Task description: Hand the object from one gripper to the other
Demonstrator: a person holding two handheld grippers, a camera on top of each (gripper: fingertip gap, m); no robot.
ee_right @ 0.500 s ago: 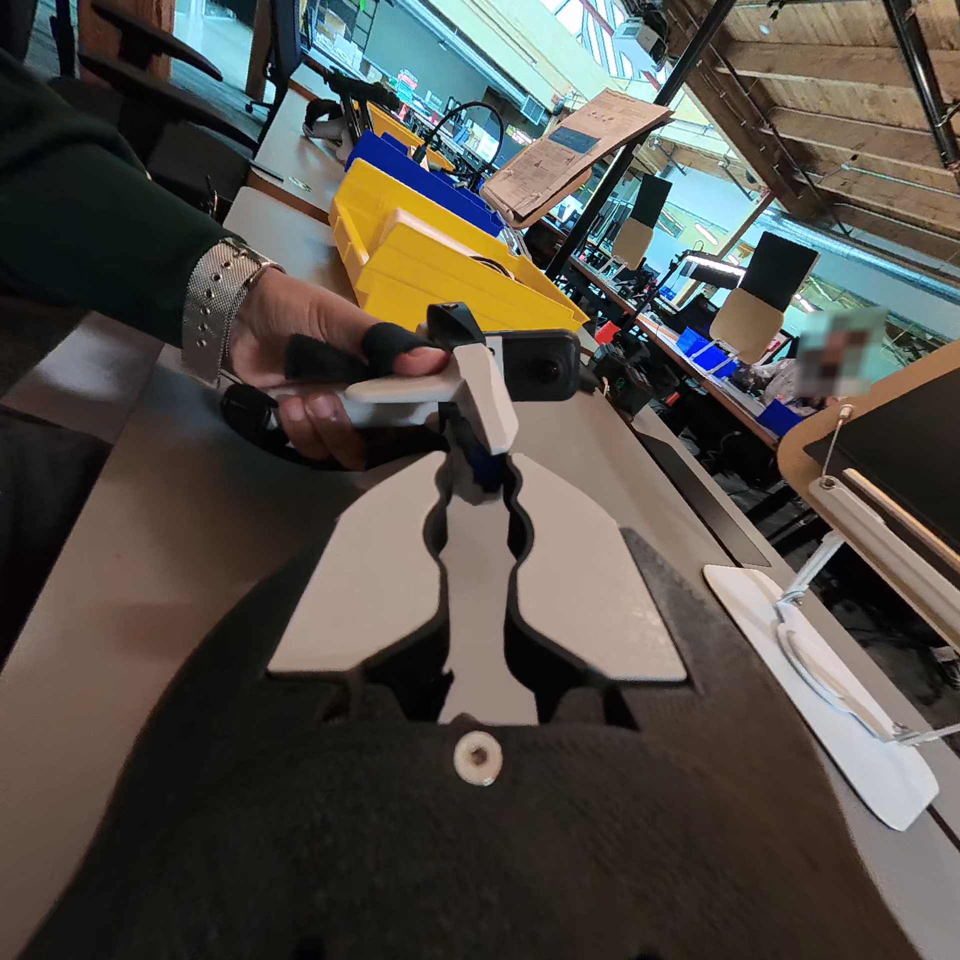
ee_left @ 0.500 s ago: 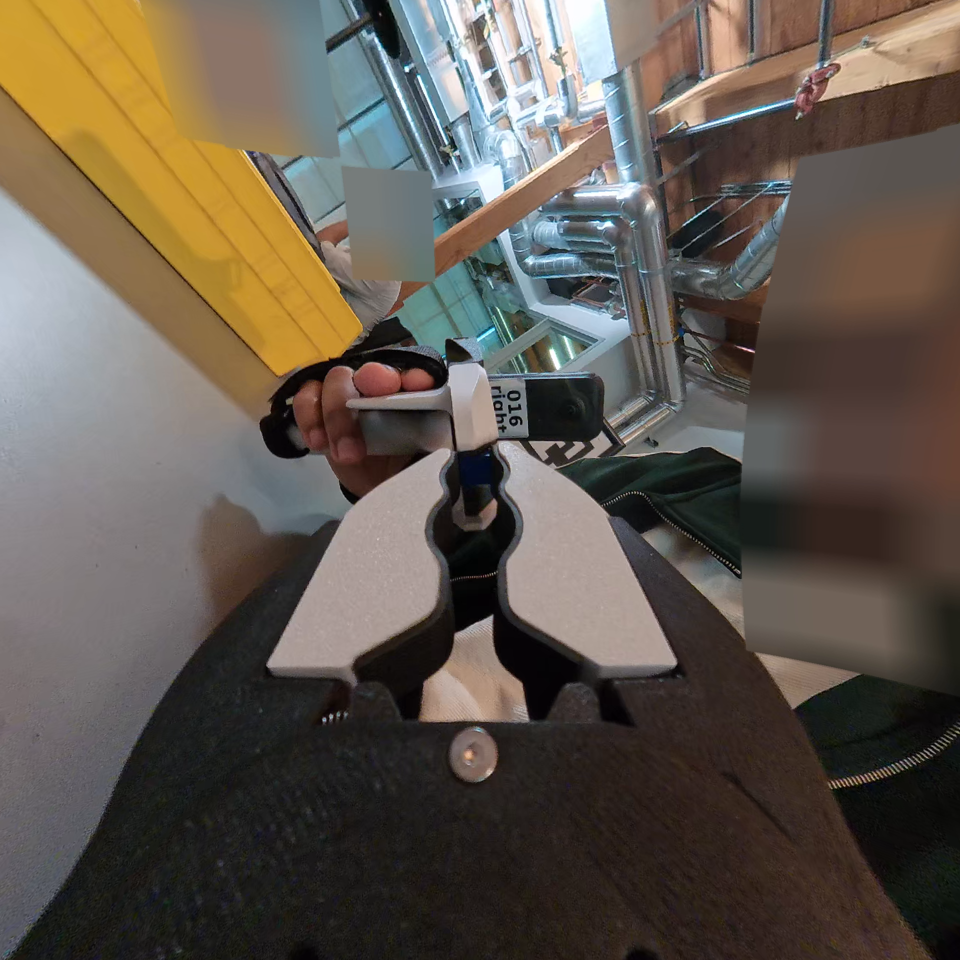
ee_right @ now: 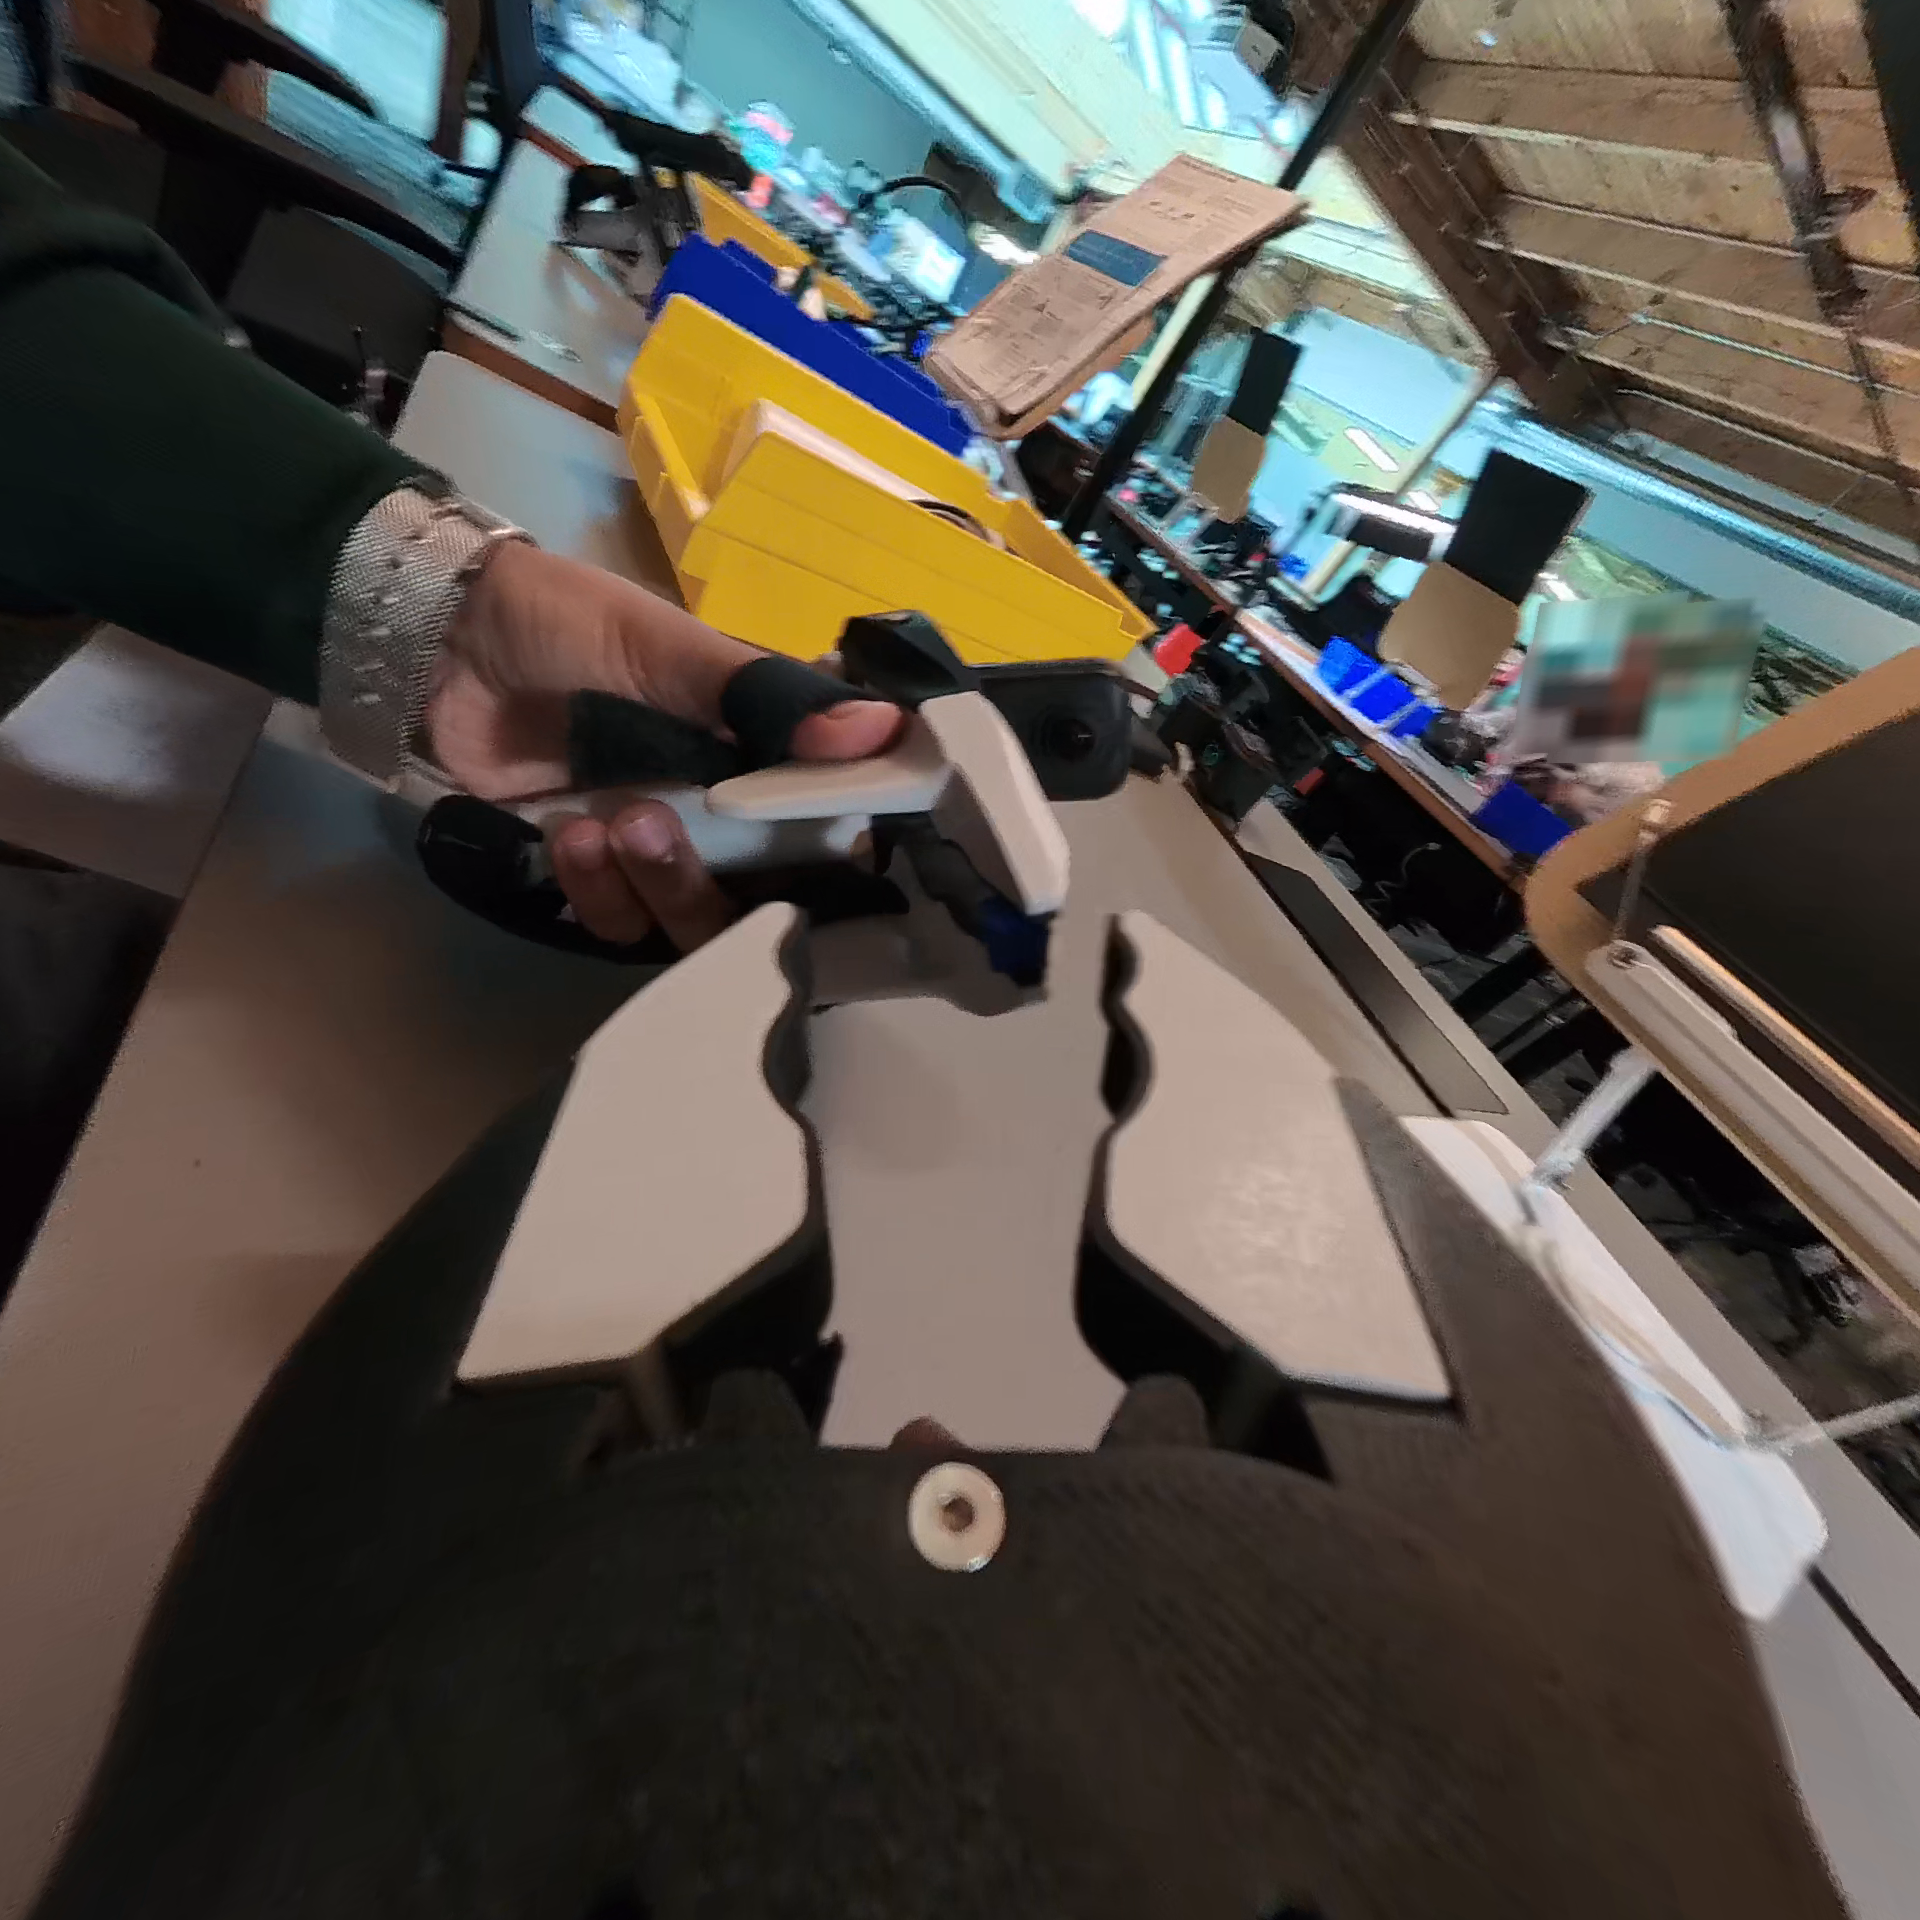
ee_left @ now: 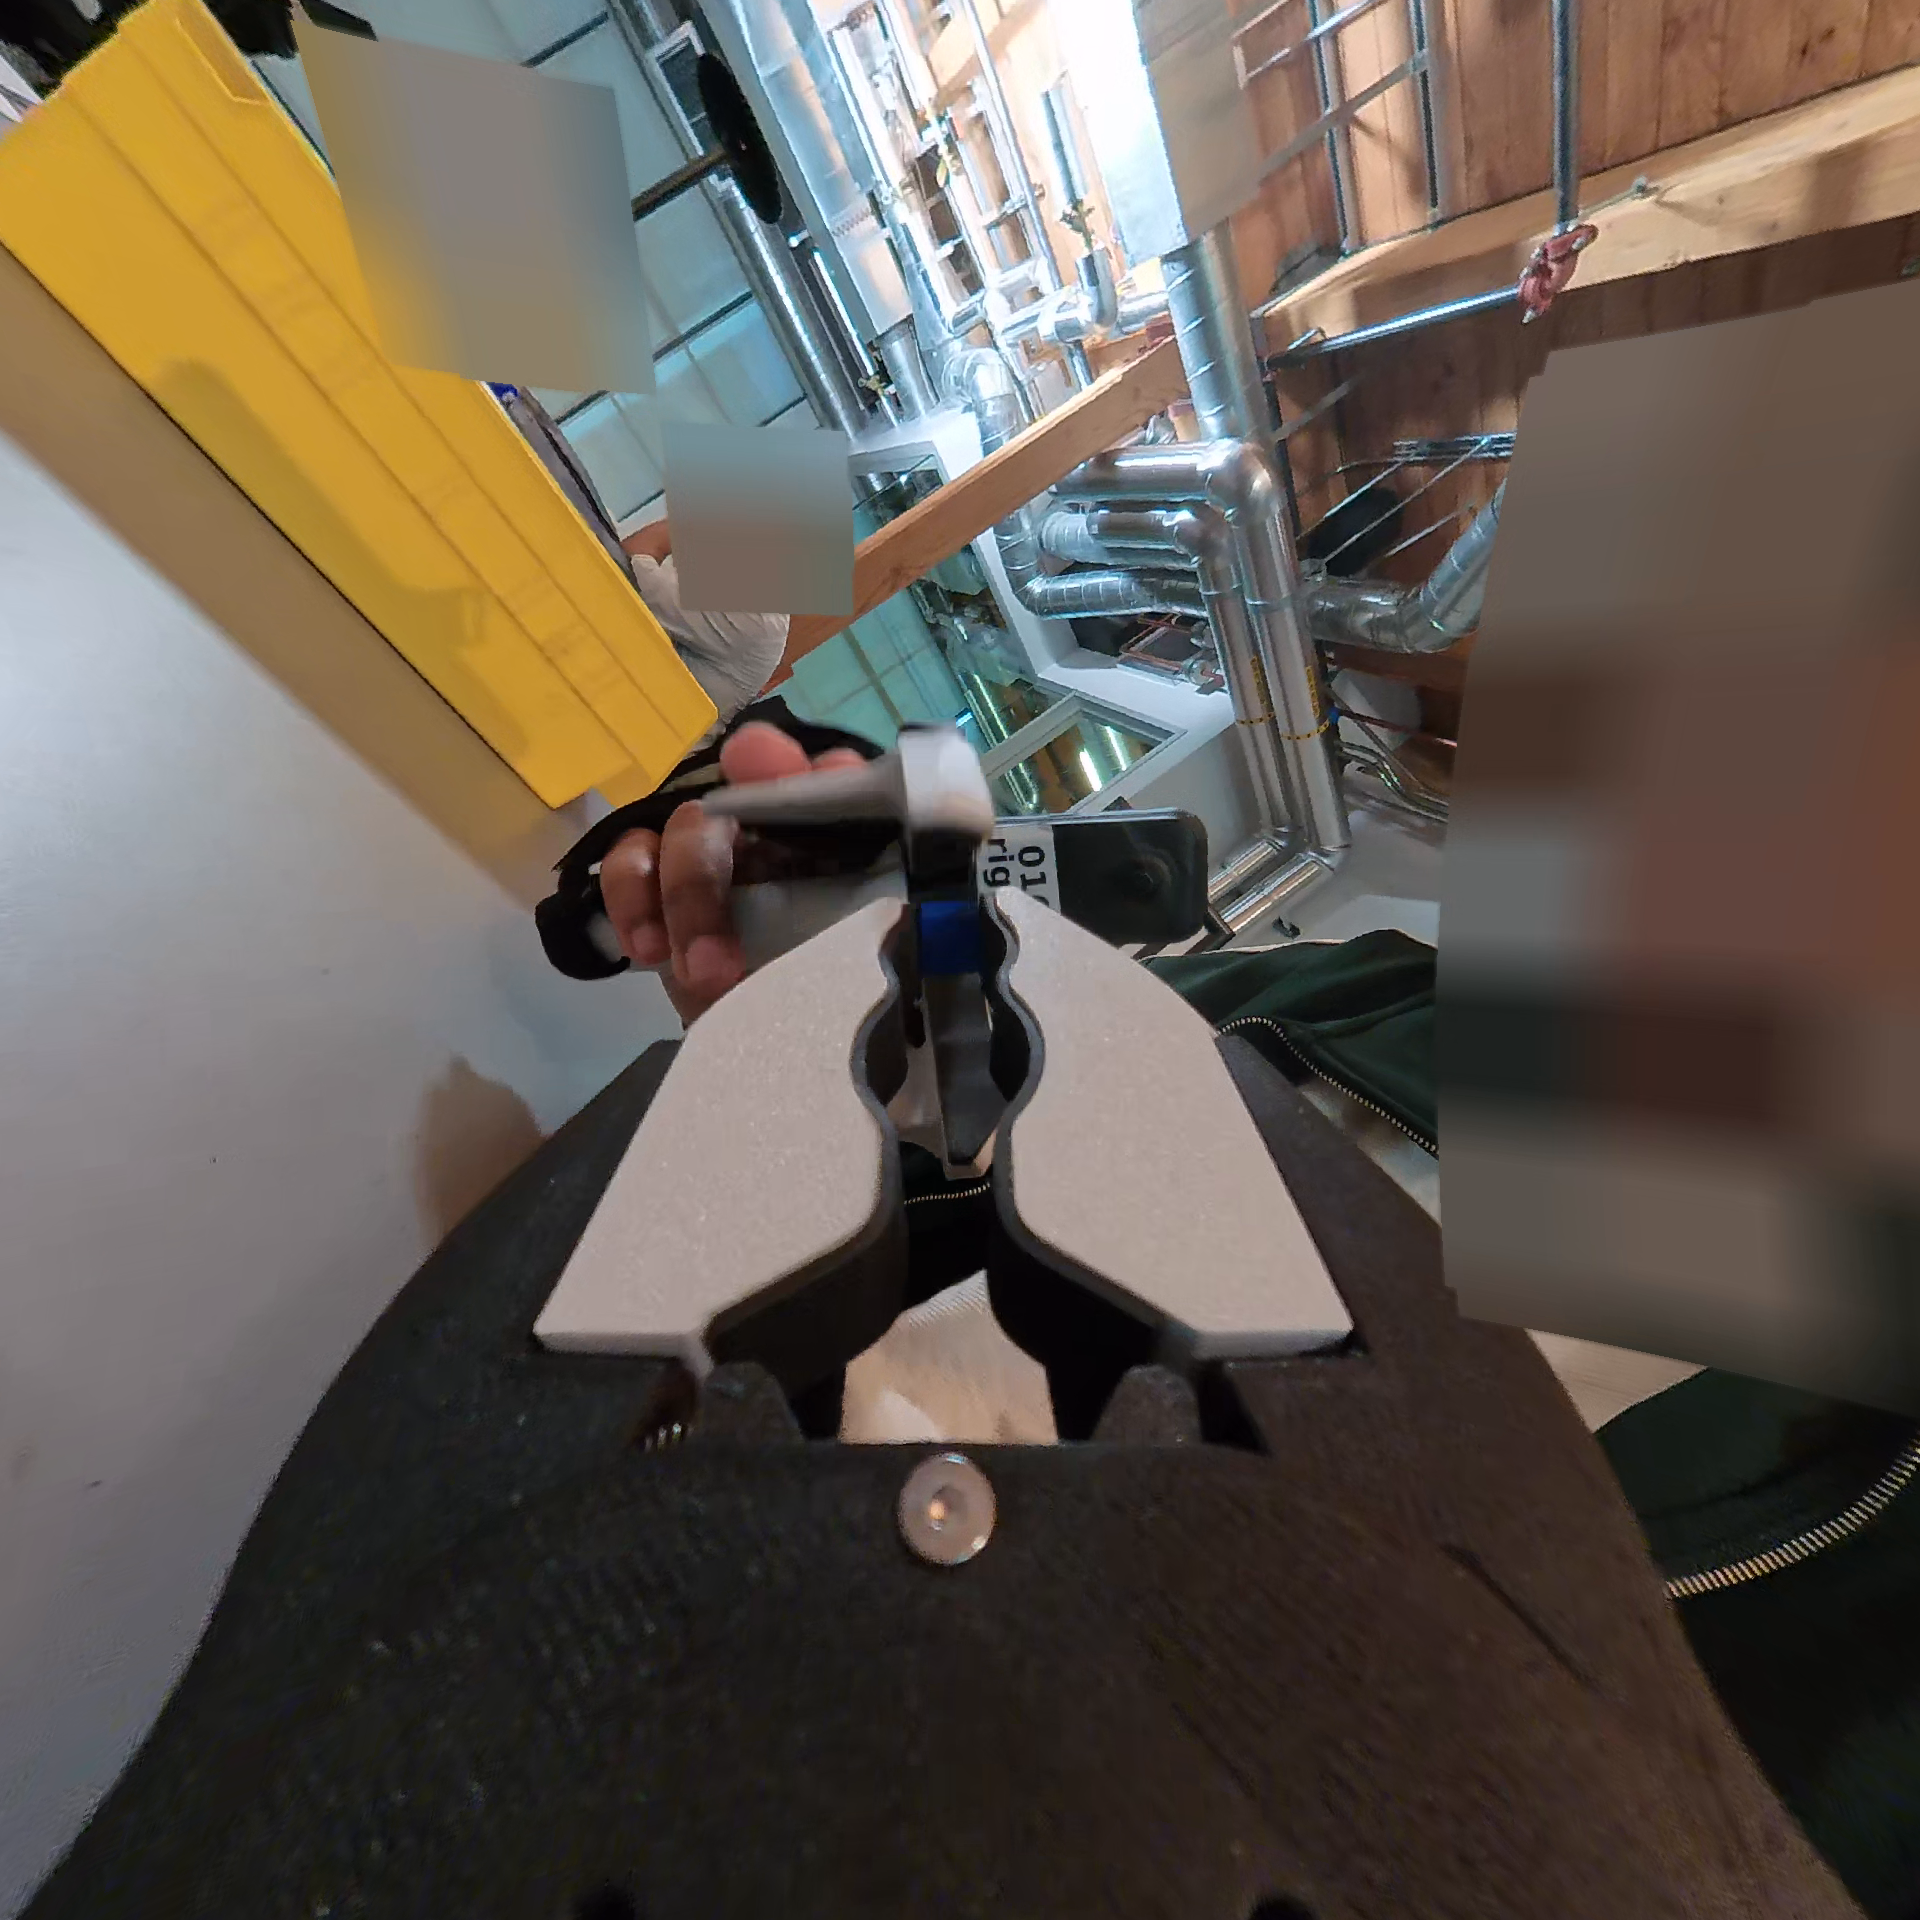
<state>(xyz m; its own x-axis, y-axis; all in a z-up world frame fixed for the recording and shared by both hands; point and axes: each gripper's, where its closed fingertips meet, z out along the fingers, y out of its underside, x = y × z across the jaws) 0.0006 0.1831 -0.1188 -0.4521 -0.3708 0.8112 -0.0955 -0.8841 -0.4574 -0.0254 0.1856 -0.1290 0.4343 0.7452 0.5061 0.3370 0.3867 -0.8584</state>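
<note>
While the left claw (ee_left: 948, 935) clamps the blue object (ee_left: 948, 932), the right claw (ee_right: 956, 971) gapes apart.

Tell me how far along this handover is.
Done: the left gripper is shut on the blue object. In hand: the right gripper stands open around it, apparently not touching. Left: draw the two grippers apart, since the right fingertips flank the object.

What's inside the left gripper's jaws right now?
A small blue block is pinched near the tips of the left gripper. Just behind it, a grey finger from the open right gripper pokes in. The fingers hide the block's sides and far end.
</note>
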